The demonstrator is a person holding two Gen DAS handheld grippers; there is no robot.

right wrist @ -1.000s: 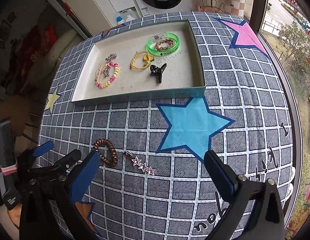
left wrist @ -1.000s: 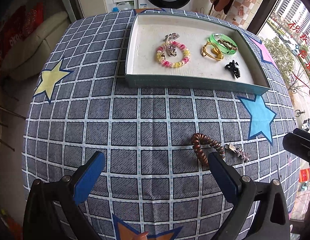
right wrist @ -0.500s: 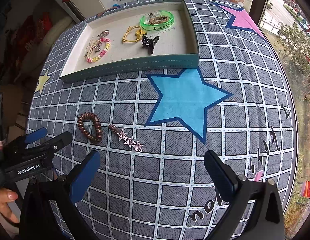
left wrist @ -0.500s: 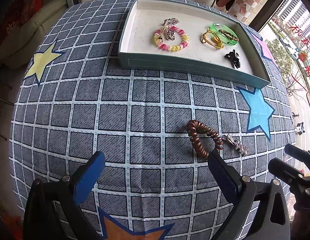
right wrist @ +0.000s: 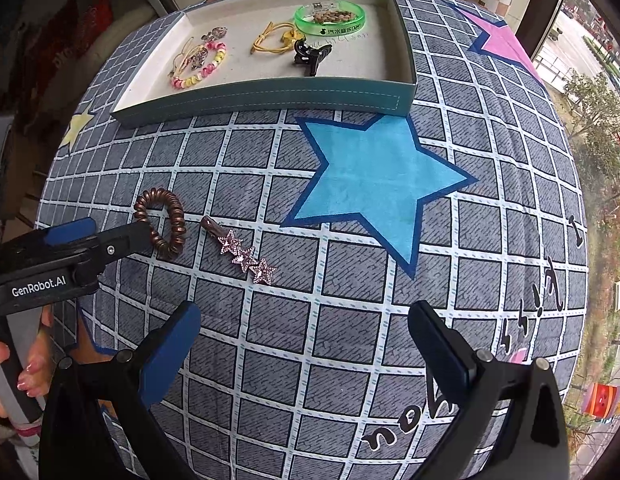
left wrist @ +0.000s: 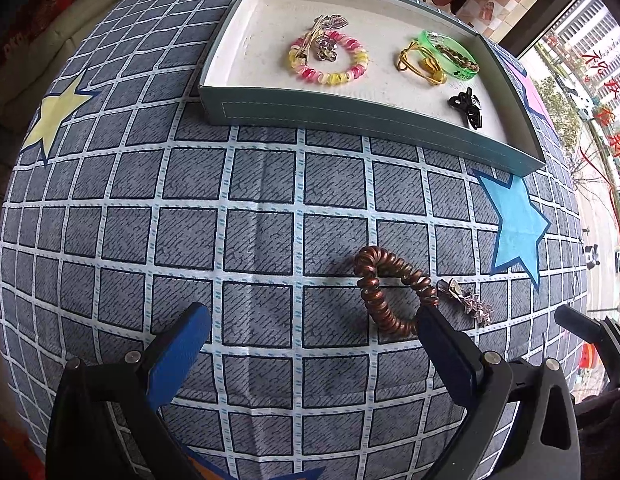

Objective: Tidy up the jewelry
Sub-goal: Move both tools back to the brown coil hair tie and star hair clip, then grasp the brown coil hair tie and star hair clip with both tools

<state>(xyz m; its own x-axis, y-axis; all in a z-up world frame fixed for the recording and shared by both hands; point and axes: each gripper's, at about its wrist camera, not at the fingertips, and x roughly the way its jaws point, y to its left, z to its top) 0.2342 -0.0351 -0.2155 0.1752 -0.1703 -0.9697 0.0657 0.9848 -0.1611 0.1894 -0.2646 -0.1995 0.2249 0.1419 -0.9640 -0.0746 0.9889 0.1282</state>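
A brown spiral hair tie (left wrist: 393,292) lies on the checked cloth, also in the right wrist view (right wrist: 162,222). A pink star hair clip (left wrist: 467,302) lies just right of it, also in the right wrist view (right wrist: 242,251). My left gripper (left wrist: 310,344) is open; its right finger stands at the tie's near edge. My right gripper (right wrist: 306,340) is open and empty, a little short of the star clip. The teal tray (left wrist: 349,114) at the back holds a pink-yellow spiral tie (left wrist: 329,62), a yellow band (left wrist: 421,64), a green bangle (left wrist: 449,54) and a black claw clip (left wrist: 467,106).
The table wears a grey checked cloth with a blue star (right wrist: 373,176), a yellow star (left wrist: 58,108) and a pink star (right wrist: 501,40). The left gripper's arm (right wrist: 62,256) crosses the right wrist view's left side. A window is on the right.
Both grippers have moved forward and lower towards the cloth. The brown tie and star clip now sit closer and larger in both views. Both stay open.
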